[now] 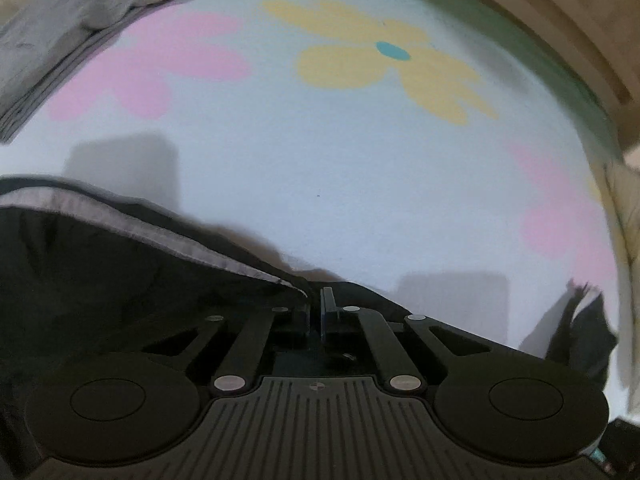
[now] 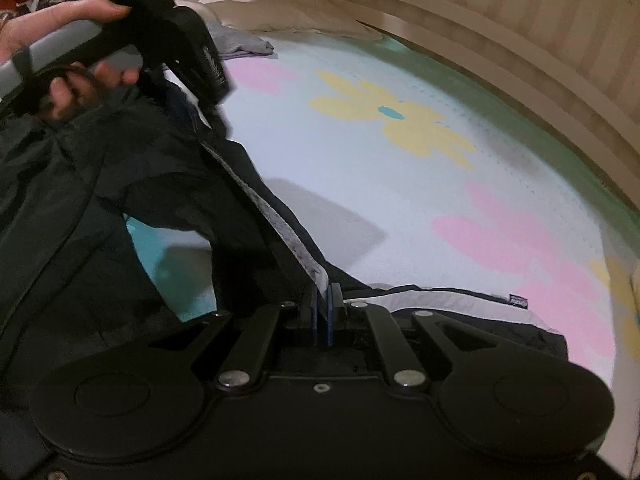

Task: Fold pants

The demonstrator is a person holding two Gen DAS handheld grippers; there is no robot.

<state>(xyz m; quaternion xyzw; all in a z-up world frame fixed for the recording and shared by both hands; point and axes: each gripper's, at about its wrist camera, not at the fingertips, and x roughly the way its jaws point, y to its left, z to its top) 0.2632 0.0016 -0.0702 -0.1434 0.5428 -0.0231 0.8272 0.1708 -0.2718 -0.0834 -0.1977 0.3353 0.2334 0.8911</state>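
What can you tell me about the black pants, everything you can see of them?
The black pants look like thin, dark fabric with a pale grey inner band along the edge. They hang lifted and crumpled, pinched at that edge by the right hand-held gripper and the left hand-held gripper, with one part trailing on the flowered bedspread.

Both wrist cams sit low behind their fingers, facing forward across the floral bedsheet [image 1: 320, 160], fabric close in front. Shared: yellow flower [image 2: 392, 120], far folded grey clothes [image 1: 80, 20].

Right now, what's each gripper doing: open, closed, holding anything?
Left gripper: closed on the black pants.
Right gripper: closed on the pants' grey-lined edge.
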